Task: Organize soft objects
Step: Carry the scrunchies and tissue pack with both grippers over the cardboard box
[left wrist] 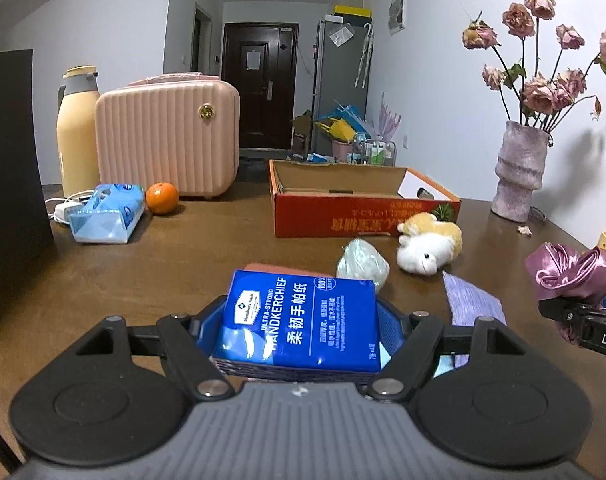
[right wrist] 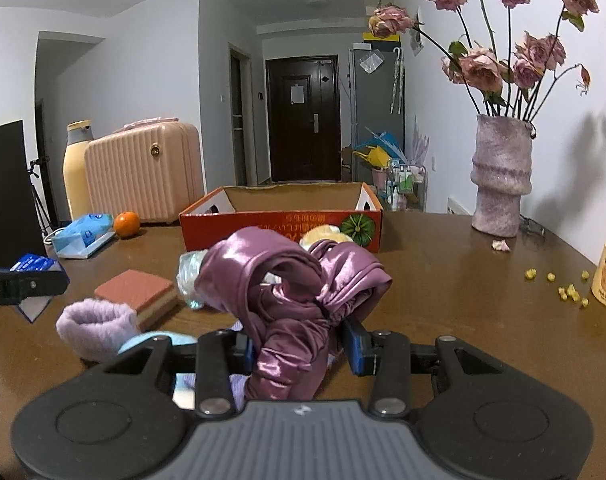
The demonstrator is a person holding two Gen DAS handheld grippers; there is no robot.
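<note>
The left gripper [left wrist: 303, 332] is held low and roughly level over the brown table [left wrist: 175, 264], pointed toward the red cardboard box [left wrist: 355, 216] at the far side. Its jaws are clamped on a blue pack of handkerchief tissues [left wrist: 303, 320], which is gripped by its two long sides between the blue finger pads and carried just above the tabletop. The right gripper [right wrist: 299, 346] is likewise held low and level, aimed at the same box [right wrist: 279, 226], and its jaws are closed on a bunched purple satin cloth [right wrist: 291, 296], the fabric being pinched at its lower part while the rest bulges up in front of the camera. In the left view the cloth [left wrist: 571, 272] and the right gripper are seen at the right edge, well apart from the tissue pack. On the table between the grippers and the box are seen a plush toy [left wrist: 429, 244] lying just in front of the box, a pale green bundle [left wrist: 361, 260] beside it, a red-topped sponge [right wrist: 137, 292], a lilac fuzzy cuff [right wrist: 97, 328] and a lilac cloth [left wrist: 471, 300]. The box interior is seen to hold none of these items.
</note>
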